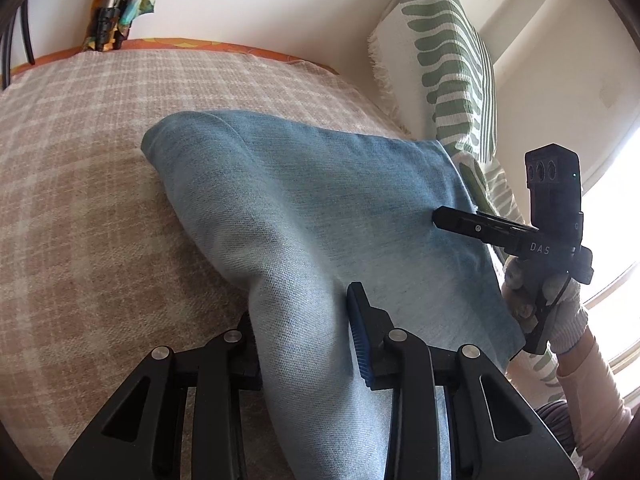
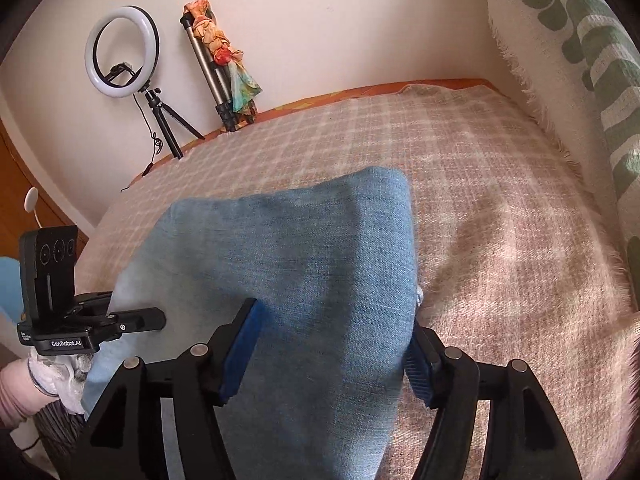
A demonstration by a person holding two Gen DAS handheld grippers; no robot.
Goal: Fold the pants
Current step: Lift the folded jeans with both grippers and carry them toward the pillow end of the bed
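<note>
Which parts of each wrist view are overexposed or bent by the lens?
Left wrist view: the window at right is blown out white; the plaid blanket bulges like a dome. Right wrist view: lighting is even, the ring light stays readable, and the blanket's far edge curves strongly.

A checked blanket [image 2: 500, 208] covers the bed; blue pants [image 2: 320, 248] lie on it.

white wall [image 2: 320, 20] | plaid bedspread [image 2: 500, 220] | ring light [image 2: 122, 46] | bright window [image 1: 612, 208]
</note>
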